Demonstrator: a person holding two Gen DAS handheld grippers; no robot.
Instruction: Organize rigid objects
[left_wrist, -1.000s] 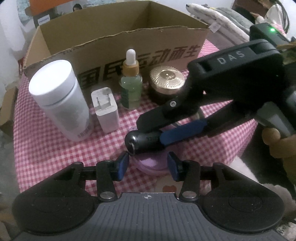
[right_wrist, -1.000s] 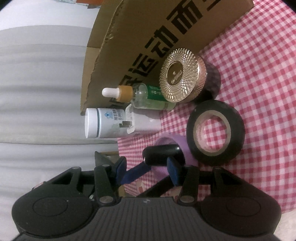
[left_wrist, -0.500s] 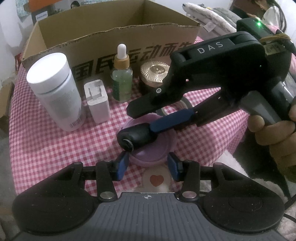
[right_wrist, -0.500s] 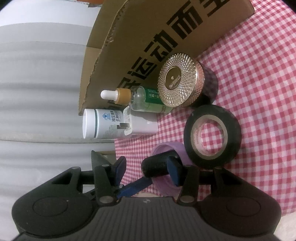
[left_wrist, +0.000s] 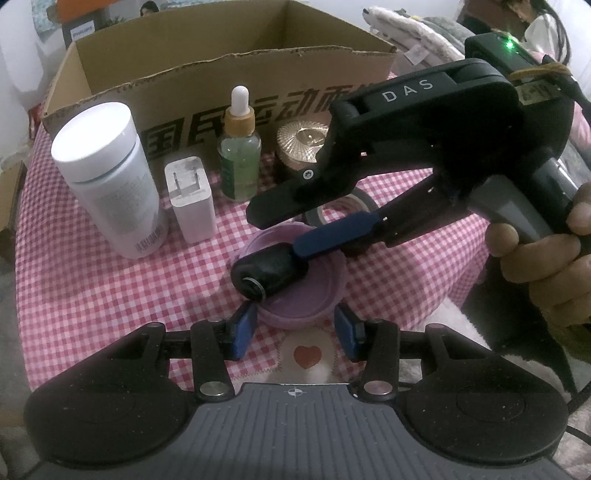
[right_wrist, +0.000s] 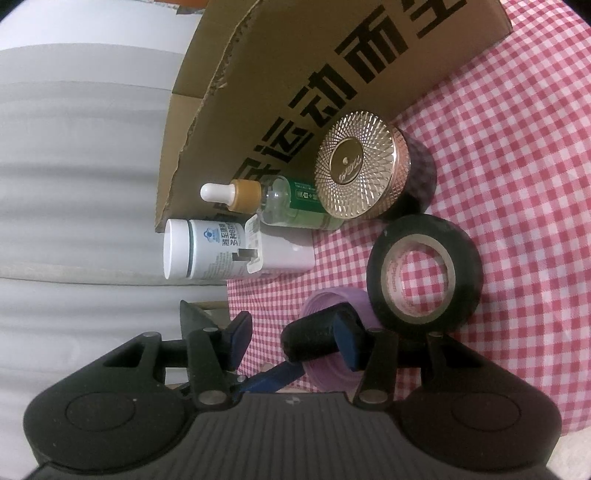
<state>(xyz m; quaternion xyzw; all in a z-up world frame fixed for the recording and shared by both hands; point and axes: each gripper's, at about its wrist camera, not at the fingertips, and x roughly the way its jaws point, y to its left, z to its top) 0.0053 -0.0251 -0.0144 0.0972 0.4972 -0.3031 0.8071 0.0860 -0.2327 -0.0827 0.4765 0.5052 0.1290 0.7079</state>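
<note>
Standing before the open cardboard box (left_wrist: 229, 48) on the red-checked tablecloth (left_wrist: 92, 288): white pill bottle (left_wrist: 110, 184), white plug adapter (left_wrist: 192, 199), green dropper bottle (left_wrist: 239, 158), gold-lidded jar (right_wrist: 360, 166), black tape roll (right_wrist: 424, 273). Right gripper (left_wrist: 291, 254), held by a hand (left_wrist: 546, 258), clamps a small black cylinder (left_wrist: 269, 271) over the purple lid (left_wrist: 306, 299). Left gripper (left_wrist: 293, 328): fingers part-open, empty, flanking the lid's near rim; contact unclear.

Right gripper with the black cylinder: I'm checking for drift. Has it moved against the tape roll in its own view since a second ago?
No. The right gripper sits as before against the tape roll.
</note>
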